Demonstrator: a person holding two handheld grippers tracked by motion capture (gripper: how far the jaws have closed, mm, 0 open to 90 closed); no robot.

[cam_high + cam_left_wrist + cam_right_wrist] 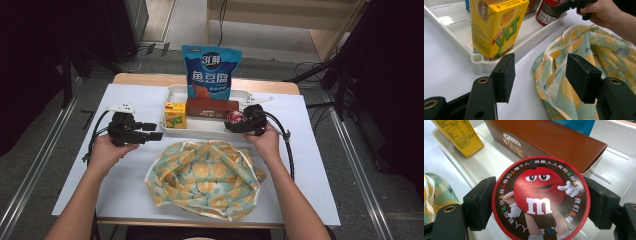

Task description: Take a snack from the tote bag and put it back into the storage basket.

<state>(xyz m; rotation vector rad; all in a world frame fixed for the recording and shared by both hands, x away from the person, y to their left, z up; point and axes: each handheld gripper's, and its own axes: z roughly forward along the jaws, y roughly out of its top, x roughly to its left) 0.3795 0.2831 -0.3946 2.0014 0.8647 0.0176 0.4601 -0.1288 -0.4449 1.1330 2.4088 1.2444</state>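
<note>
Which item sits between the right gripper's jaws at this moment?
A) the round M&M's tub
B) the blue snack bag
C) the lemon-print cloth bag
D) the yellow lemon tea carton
A: in the right gripper view, both pads of the right gripper press the sides of the round M&M's tub, which is over the white tray.

"VLT" is printed in green on the yellow lemon tea carton [499,27], with red Chinese characters above it. "OREO" is read in a white oval on the brown biscuit box [554,142]. A white "m" is borne by the red figure on the M&M's can lid [539,200], ringed by coloured Chinese characters and "&" signs. "鱼豆腐" is shown on the blue snack bag [211,72].
</note>
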